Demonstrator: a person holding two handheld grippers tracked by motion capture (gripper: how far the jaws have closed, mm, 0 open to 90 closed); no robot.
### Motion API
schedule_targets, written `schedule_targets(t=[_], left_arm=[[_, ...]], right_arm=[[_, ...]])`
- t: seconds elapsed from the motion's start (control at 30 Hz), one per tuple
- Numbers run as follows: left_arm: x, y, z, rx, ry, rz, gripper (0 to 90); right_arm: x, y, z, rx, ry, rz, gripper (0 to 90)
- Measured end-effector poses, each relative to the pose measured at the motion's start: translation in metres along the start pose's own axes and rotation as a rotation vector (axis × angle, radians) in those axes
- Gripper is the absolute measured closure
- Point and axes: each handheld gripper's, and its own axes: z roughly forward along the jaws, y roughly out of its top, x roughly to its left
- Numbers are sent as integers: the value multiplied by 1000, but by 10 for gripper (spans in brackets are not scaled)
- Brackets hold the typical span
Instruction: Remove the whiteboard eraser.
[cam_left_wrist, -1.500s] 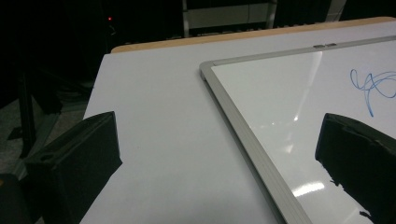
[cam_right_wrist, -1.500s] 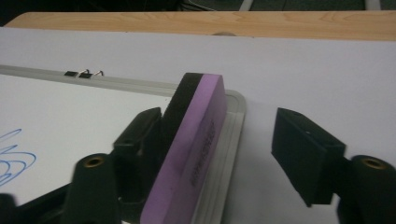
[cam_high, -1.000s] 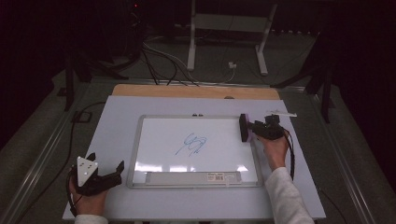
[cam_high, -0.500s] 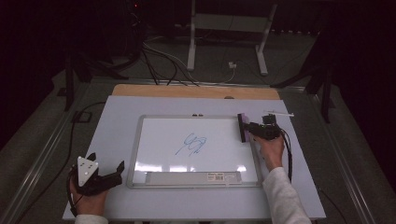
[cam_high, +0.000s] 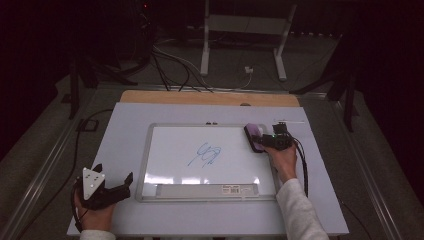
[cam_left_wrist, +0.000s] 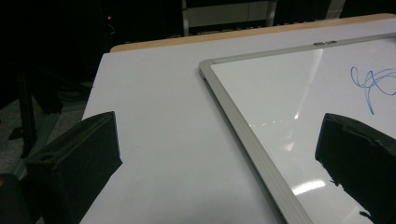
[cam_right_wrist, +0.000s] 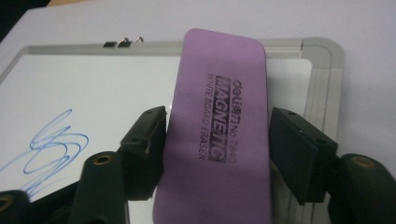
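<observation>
A purple eraser (cam_right_wrist: 219, 135) lies flat on the top right corner of the whiteboard (cam_high: 155, 150), its far end reaching the grey frame. The right gripper (cam_high: 262, 141) straddles it, fingers (cam_right_wrist: 144, 140) on either side; they have just been opening, and a narrow gap shows between the right-hand pad and the eraser's edge, so the grip is released. A blue scribble (cam_high: 205, 155) sits near the middle of the board, well apart from the eraser. At the bench's (cam_high: 125, 125) near left corner, the left gripper (cam_high: 127, 181) rests just off the board's frame, its fingers (cam_left_wrist: 79, 158) spread wide and holding nothing.
</observation>
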Motion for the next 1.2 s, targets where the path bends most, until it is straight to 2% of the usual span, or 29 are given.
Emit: schedule_targets(t=[0.43, 0.57, 0.7, 1.2], left_arm=[[0, 0, 0, -1, -1, 0, 8], [0, 0, 0, 2, -1, 0, 8], [0, 0, 0, 2, -1, 1, 8], [-1, 0, 0, 1, -1, 2, 8]], right_arm=[[1, -1, 2, 12, 1, 1, 407], [4, -1, 0, 0, -17, -18, 411], [7, 1, -4, -28, -15, -32, 411], [20, 3, -16, -56, -1, -116, 412]])
